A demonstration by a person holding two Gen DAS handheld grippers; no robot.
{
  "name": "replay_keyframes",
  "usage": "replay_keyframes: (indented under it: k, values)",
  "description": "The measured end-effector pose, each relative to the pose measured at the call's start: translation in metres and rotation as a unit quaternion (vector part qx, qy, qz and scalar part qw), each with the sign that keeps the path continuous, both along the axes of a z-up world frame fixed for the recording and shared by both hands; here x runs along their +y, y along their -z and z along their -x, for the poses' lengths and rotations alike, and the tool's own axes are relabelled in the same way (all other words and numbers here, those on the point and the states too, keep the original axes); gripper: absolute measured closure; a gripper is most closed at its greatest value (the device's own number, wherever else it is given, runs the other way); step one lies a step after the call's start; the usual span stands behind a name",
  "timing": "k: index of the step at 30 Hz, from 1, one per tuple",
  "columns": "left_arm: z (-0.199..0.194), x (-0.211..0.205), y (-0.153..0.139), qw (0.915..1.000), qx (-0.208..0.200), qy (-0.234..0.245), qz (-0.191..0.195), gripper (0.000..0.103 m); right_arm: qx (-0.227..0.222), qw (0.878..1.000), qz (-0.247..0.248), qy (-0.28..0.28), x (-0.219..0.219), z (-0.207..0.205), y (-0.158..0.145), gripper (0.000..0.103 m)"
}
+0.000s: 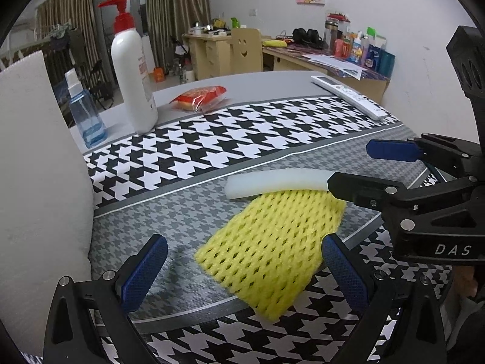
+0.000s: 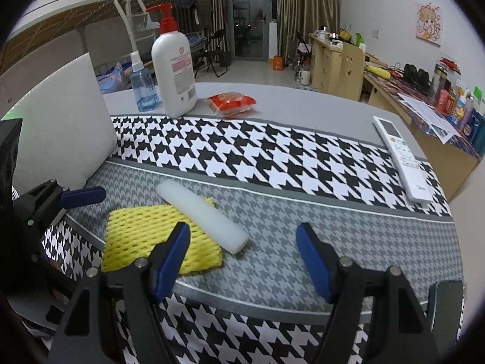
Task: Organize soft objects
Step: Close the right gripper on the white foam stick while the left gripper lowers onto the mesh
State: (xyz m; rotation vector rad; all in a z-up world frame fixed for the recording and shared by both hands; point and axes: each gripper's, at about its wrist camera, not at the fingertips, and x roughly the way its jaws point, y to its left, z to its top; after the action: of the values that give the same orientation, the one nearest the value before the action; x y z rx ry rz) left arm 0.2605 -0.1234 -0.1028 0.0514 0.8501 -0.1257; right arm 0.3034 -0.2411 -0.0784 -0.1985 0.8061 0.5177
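A: Looking along the left gripper [image 1: 242, 268], I see its 2 blue-padded jaws spread wide with nothing clamped; the yellow foam net [image 1: 272, 248] lies flat on the houndstooth cloth [image 1: 242, 133] between and just beyond them.

B: And the white foam bar [image 2: 203, 215]?

A: It rests across the far edge of the net, 1 end on the net, the other on the grey band of the cloth.

B: Your other tool?

A: The right gripper [image 2: 242, 261] stands parted too, holding nothing. From my left camera its near finger overlaps 1 end of the bar; I cannot tell whether it touches.

B: What else is on the table?

A: A white pump bottle [image 2: 174, 72], a blue spray bottle [image 2: 142, 86], a red snack packet [image 2: 232, 103], a remote control [image 2: 400, 163] and a white foam board [image 1: 36, 182] standing at the left.
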Motion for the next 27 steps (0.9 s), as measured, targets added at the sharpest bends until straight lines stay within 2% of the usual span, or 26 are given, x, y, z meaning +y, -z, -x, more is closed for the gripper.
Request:
replay_keyframes:
  k: [6,11,17,20,27]
  values:
    - [-0.003,0.002,0.003,0.9999,0.012,-0.002,0.0,0.001,0.017,1.0,0.007,-0.012,0.006,-0.005,0.008,0.035]
    - [-0.004,0.003,0.005,0.9998,0.02,0.003,0.005,0.001,0.033,0.999,0.005,-0.022,0.008,-0.01,0.014,0.047]
    - [-0.006,0.004,0.007,0.9995,0.028,0.004,0.012,0.001,0.037,0.999,0.004,-0.033,0.013,-0.013,0.016,0.052]
    - [-0.005,0.004,0.007,0.9995,0.03,0.005,0.014,0.001,0.039,0.998,0.0,-0.042,0.014,-0.012,0.016,0.06]
    - [-0.005,0.005,0.007,0.9993,0.032,0.004,0.016,0.001,0.043,0.998,-0.002,-0.048,0.018,-0.012,0.017,0.061]
